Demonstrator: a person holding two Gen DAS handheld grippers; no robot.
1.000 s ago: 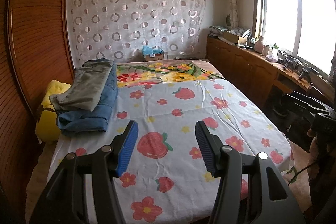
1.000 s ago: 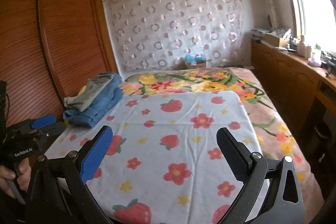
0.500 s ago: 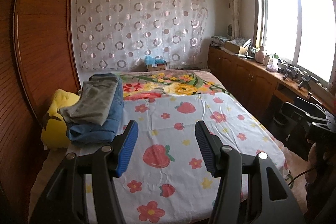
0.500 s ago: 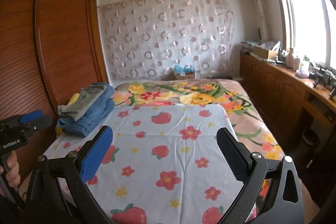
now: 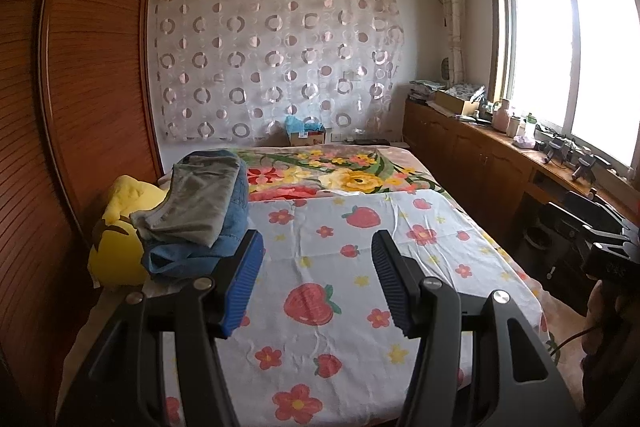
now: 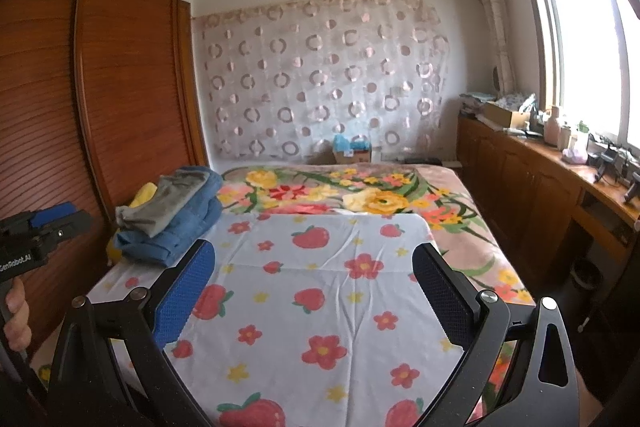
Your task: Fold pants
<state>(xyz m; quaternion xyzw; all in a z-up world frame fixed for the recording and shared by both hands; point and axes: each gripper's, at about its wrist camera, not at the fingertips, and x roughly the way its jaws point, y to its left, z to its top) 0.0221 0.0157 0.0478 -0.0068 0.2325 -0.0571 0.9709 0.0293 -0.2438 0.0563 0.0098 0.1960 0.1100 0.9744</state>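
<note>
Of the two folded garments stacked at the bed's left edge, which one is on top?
The grey-green pants lie on top; the blue jeans sit beneath them, sticking out at the right and front.

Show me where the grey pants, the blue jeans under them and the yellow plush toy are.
grey pants (image 5: 196,203), left wrist view, middle of the folded top face.
blue jeans (image 6: 188,227), right wrist view, front of the folded stack.
yellow plush toy (image 5: 116,255), left wrist view, its yellow side.
</note>
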